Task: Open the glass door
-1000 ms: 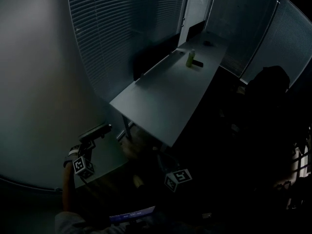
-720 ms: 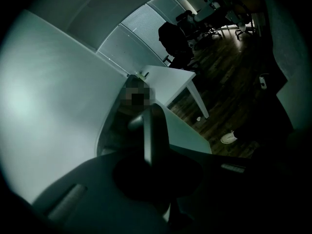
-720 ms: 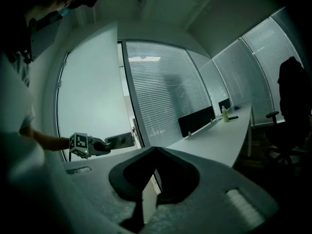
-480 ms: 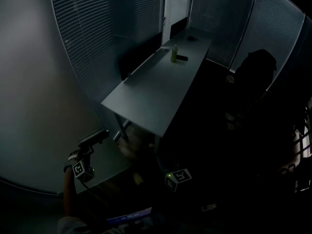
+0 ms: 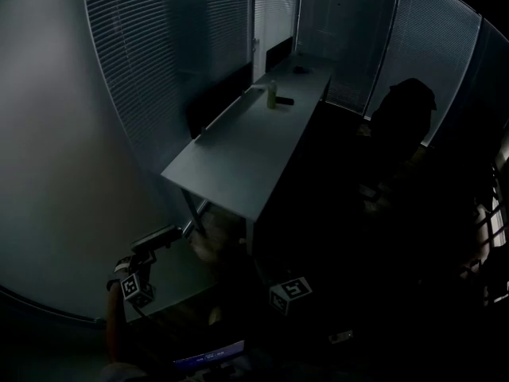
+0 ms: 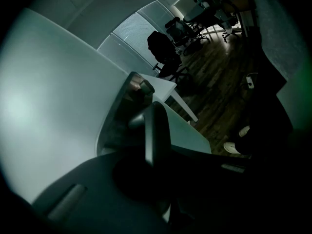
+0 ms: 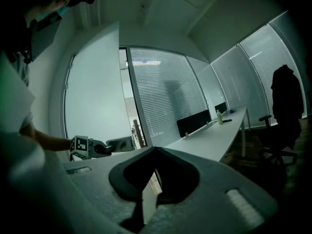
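Observation:
The frosted glass door (image 5: 56, 173) fills the left of the head view. Its dark lever handle (image 5: 159, 236) sticks out low down, and my left gripper (image 5: 149, 245) is shut on it. In the left gripper view the handle's bar (image 6: 157, 118) runs up between the jaws of the left gripper (image 6: 155, 147) toward its round mount (image 6: 141, 87). The right gripper view shows the door (image 7: 95, 96), the left gripper (image 7: 105, 147) and the handle (image 7: 122, 143) from the side. My right gripper (image 7: 154, 149) hangs apart from the door with its tips together and nothing between them. In the head view only its marker cube (image 5: 289, 291) shows.
A long grey desk (image 5: 238, 157) runs away along the blinds (image 5: 167, 62), with a green bottle (image 5: 272, 94) and a dark screen (image 5: 219, 100) on it. An office chair with a dark jacket (image 5: 402, 114) stands at the right. The dim floor (image 5: 342, 237) lies between.
The view has shifted: desk and chair slid left and up in the picture. My left gripper and the handle it holds sit slightly lower. The right gripper's cube keeps its place in view.

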The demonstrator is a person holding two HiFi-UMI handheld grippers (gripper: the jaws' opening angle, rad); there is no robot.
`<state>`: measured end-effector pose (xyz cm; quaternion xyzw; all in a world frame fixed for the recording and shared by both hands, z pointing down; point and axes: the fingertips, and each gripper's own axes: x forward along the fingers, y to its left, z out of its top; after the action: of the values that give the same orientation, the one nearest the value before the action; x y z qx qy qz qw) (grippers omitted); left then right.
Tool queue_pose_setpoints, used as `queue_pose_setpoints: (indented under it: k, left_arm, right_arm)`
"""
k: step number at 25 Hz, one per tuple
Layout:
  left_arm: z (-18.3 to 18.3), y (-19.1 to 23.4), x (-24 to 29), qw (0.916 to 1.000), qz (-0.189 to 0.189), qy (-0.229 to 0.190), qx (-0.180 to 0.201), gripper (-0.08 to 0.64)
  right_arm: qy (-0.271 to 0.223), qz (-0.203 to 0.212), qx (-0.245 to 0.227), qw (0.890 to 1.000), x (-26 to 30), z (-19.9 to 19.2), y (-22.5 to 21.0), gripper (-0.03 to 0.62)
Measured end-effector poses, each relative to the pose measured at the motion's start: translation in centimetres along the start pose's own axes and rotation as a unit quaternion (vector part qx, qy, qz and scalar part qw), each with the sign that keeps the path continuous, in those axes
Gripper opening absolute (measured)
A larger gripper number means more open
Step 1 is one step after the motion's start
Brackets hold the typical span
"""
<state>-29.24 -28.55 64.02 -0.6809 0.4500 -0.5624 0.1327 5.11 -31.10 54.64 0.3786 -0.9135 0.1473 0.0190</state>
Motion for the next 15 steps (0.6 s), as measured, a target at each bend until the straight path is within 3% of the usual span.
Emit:
queue_pose_setpoints:
  k: [15]
  left_arm:
    - [1.1, -4.1, -3.5, 0.9991, -0.006, -0.026, 0.032, 0.005]
  right_arm:
    - [0.004, -0.011, -0.01, 1.0, -4.7, -1.3, 2.2, 0.002]
